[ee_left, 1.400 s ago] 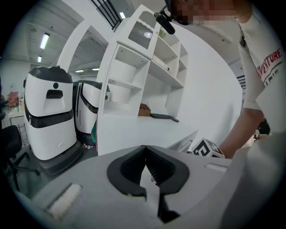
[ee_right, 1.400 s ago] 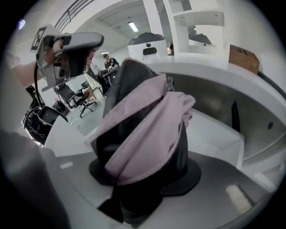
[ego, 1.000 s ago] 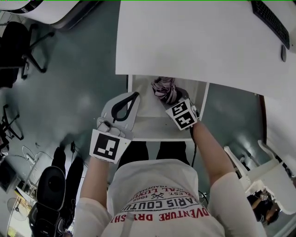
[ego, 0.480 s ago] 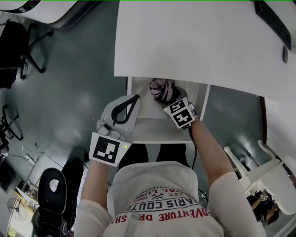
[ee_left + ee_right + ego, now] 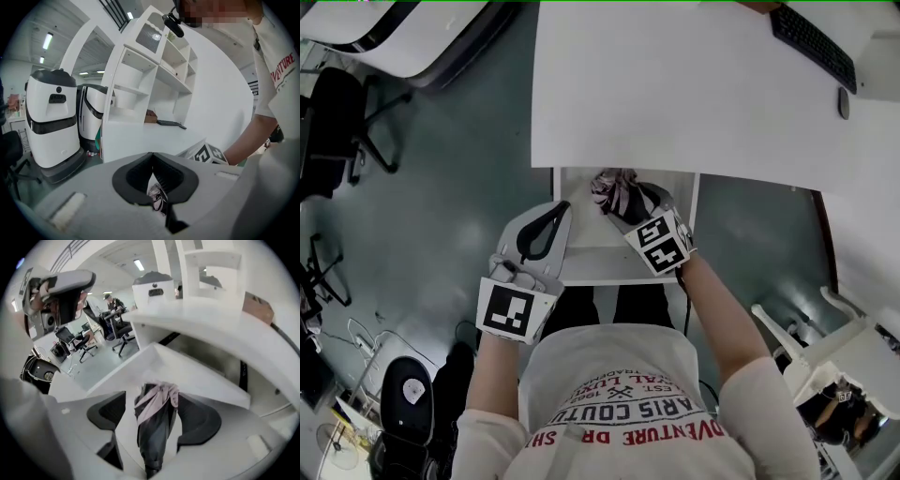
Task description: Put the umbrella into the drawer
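Observation:
The folded umbrella, dark with a pink-grey patterned cover, lies in the open white drawer under the desk. My right gripper hangs over it, pointing steeply down. In the right gripper view its jaws are opening, with the umbrella between them and a clear gap at the left pad. My left gripper hovers by the drawer's left side. Its jaws are shut tip to tip, with nothing held; a bit of the umbrella shows through the loop.
The white desk overhangs the drawer's back, with a keyboard and mouse at its far right. Office chairs stand on the grey floor at left, and a white chair at right. The person's legs are just in front of the drawer.
Both grippers have lifted a little above the drawer. The right jaws have spread apart around the umbrella, which stays in the drawer.

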A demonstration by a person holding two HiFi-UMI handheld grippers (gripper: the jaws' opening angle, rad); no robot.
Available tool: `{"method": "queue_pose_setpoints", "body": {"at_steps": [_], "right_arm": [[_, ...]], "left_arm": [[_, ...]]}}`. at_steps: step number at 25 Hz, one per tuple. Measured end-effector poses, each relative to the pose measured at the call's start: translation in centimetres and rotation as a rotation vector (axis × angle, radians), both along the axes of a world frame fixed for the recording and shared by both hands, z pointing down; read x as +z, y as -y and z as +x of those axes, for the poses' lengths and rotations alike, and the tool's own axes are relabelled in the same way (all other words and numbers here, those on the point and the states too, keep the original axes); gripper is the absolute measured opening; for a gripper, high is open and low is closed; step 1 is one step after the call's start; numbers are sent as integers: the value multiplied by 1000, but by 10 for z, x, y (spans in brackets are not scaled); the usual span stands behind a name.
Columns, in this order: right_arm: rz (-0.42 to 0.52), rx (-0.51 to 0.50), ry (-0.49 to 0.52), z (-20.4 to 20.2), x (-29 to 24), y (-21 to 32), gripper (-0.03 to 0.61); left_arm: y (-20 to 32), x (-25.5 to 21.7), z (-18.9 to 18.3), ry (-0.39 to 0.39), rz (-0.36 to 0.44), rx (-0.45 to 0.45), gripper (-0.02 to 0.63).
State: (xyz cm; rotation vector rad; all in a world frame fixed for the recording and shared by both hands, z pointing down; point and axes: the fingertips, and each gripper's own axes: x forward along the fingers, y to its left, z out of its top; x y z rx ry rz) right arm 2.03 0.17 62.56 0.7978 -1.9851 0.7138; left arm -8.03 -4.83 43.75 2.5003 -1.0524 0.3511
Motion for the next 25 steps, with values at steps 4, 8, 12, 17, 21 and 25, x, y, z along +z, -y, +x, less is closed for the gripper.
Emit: {"method": "queue_pose_setpoints", "body": {"at_steps": [4, 8, 12, 17, 21, 25], "right_arm": [[146, 53, 69, -7, -75, 24, 331], [281, 109, 111, -7, -146, 37, 205], [419, 188, 133, 6, -208, 49, 82], [568, 232, 201, 13, -285, 53, 0], [696, 248, 261, 17, -344, 51, 0], [822, 282, 300, 27, -390, 54, 0]], "left_arm": [[5, -37, -1, 18, 49, 19, 5], [10, -76, -3, 19, 94, 24, 5], [12, -109, -5, 16, 127, 23, 5], [9, -150, -11, 35, 191, 26, 5], [10, -186, -12, 33, 253, 3, 5], [15, -224, -5, 27, 342, 7, 5]]}}
